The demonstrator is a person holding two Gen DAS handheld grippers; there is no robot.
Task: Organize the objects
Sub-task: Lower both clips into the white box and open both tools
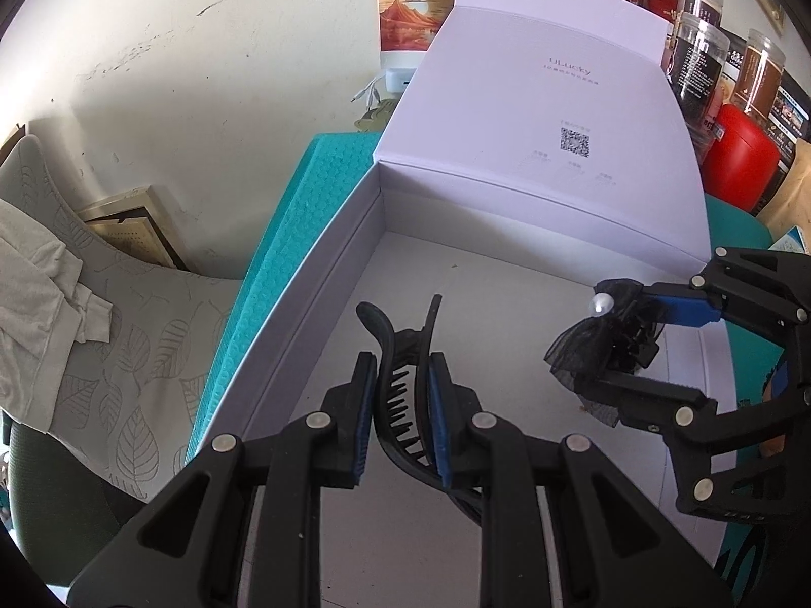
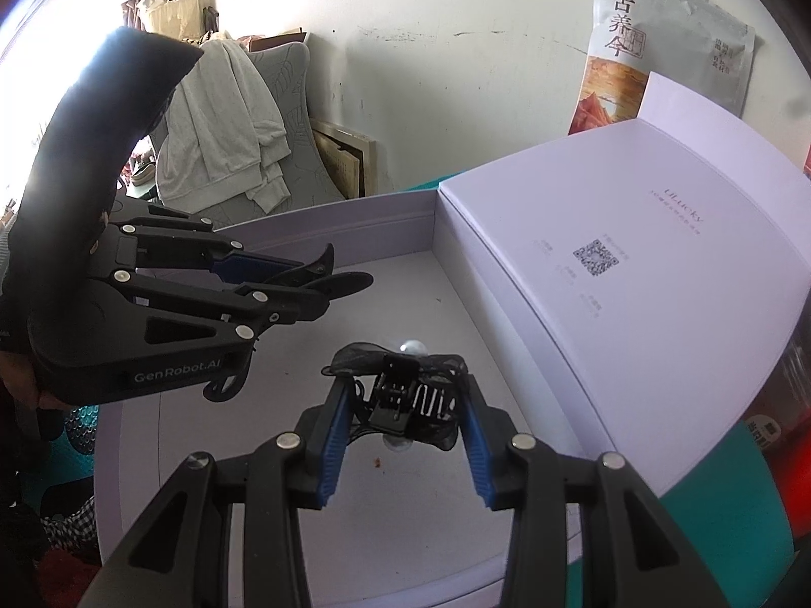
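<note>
The left tool (image 1: 400, 405) is clamping a long black toothed hair clip (image 1: 400, 380) between its blue pads, and the right tool (image 2: 405, 405) is clamping a black bow clip (image 2: 405, 390) with a pearl bead on it. Both are hanging over the bare floor of the open white box (image 1: 314, 314), not yet resting on it as far as I can tell.

The likeliest trouble is the two tools crowding each other: they are sitting near one another above the same floor, and letting go there could be dropping one clip onto the other, tangling teeth in the bow's mesh. The hair clip's curved tail (it is sticking well past the pads) could also be catching the box wall if swung sideways.

The floor is lying mostly open, with only a small speck near the middle. The left wall and the raised lid (image 1: 547, 116) at the back are bounding the space; the teal counter (image 1: 284, 233) is showing just outside the left wall.
</note>
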